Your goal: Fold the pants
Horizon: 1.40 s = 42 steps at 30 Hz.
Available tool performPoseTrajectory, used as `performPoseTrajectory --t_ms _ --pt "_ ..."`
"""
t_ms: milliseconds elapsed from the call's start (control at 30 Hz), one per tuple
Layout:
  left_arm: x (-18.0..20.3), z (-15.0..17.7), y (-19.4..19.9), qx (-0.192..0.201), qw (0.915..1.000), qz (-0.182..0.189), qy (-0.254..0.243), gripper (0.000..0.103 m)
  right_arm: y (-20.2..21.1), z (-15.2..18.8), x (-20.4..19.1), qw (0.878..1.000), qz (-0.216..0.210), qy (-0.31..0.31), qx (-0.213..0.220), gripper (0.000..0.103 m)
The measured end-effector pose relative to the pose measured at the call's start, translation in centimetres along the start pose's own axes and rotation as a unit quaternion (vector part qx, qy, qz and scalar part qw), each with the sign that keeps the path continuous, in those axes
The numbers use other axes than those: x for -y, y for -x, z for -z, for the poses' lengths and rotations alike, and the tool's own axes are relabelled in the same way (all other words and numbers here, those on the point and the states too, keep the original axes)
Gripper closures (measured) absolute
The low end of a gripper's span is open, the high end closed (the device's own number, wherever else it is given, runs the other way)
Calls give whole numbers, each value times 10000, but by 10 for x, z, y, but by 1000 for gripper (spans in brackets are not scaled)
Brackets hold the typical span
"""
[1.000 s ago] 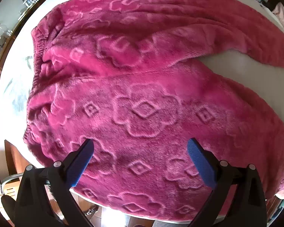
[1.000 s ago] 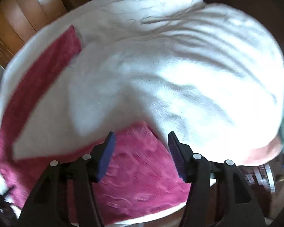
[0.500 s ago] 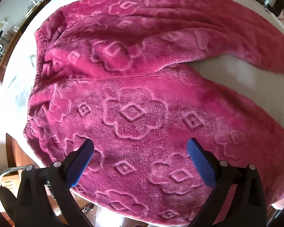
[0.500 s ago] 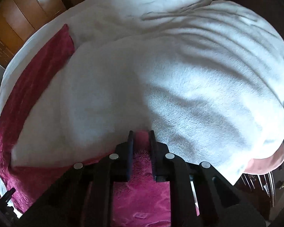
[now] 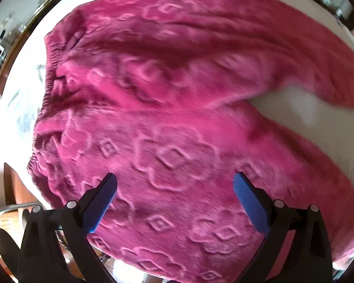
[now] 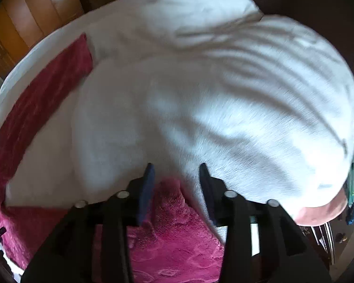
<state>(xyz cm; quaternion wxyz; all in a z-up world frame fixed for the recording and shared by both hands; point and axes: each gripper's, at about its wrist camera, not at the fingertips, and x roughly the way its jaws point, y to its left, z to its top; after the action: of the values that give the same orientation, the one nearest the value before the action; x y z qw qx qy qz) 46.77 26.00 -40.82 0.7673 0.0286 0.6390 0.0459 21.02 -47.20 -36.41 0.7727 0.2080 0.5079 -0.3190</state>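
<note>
The pink fleece pants [image 5: 177, 118] with an embossed flower pattern lie spread on the white bed [image 5: 318, 122], waistband [image 5: 47, 75] at the left and the two legs parting toward the right. My left gripper [image 5: 174, 179] hovers over the seat, open wide, with nothing between its blue pads. In the right wrist view the end of one pant leg [image 6: 172, 235] lies under my right gripper [image 6: 176, 176]. Its jaws are opening, the tip of the hem sits in the gap, and the pads no longer press it. The other leg [image 6: 42, 108] runs along the left.
A thick white duvet [image 6: 224, 106] bulges beyond the right gripper, with a pink cloth [image 6: 318, 212] under its right edge. Wooden wardrobe doors [image 6: 23, 23] stand at the far left. A shelf with small items [image 5: 2, 47] lies past the bed's edge by the waistband.
My right gripper went from open to shut on the leg's hem, and now its jaws stand apart again. The left gripper has drifted slightly over the pants and stays open.
</note>
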Motion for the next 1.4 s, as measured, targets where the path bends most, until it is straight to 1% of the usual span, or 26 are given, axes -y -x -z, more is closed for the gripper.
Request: performPoseTrajectory --t_ms 100,167,267,333,400,567,700,767,900,1067,1100,1133,1167,1233,1300,1333,1400 --pt "-28 -17 3 64 9996 48 271 5 19 -5 -9 9991 279 -51 318 55" --pt "-50 -31 5 125 9988 41 464 5 32 -10 -24 9974 469 -64 544 51" --pt "-88 -54 13 268 9966 36 782 5 38 -17 -56 9959 584 67 690 50" --pt "-115 -69 15 343 9949 -20 951 5 36 -20 -81 9960 551 190 674 49" --pt "-144 -87 16 417 9933 -147 1067 5 34 -19 -111 9968 425 264 619 49" --pt "-199 -128 12 506 9907 -319 1225 5 25 -15 -188 9971 144 578 468 49" --pt "-223 -160 7 593 9917 -296 1102 5 19 -9 -245 9960 -19 834 310 48" --pt "-229 -178 -1 596 9938 -217 909 5 16 -7 -268 9955 -83 921 212 48" --pt "-227 -206 -19 517 9977 -137 426 5 16 2 -304 9938 -173 1096 79 48" --pt "-216 -230 -38 392 9992 -25 -116 6 16 14 -338 9913 -218 1296 -82 48" --pt "-213 -235 -42 358 9991 18 -205 10 17 16 -342 9911 -222 1310 -110 48" --pt "-211 -240 -46 308 9990 77 -303 20 17 19 -347 9908 -214 1329 -147 48" --pt "-208 -244 -51 247 9989 146 -361 27 15 20 -348 9907 -204 1333 -173 48" --pt "-204 -250 -60 76 9981 418 -451 64 14 25 -353 9905 -196 1340 -244 48" --pt "-202 -253 -61 18 9971 562 -513 80 12 26 -353 9909 -225 1293 -303 48" --pt "-202 -252 -59 65 9968 589 -541 86 11 26 -351 9914 -251 1239 -335 48" --pt "-203 -249 -53 149 9962 675 -535 91 10 22 -345 9930 -265 1093 -366 48"
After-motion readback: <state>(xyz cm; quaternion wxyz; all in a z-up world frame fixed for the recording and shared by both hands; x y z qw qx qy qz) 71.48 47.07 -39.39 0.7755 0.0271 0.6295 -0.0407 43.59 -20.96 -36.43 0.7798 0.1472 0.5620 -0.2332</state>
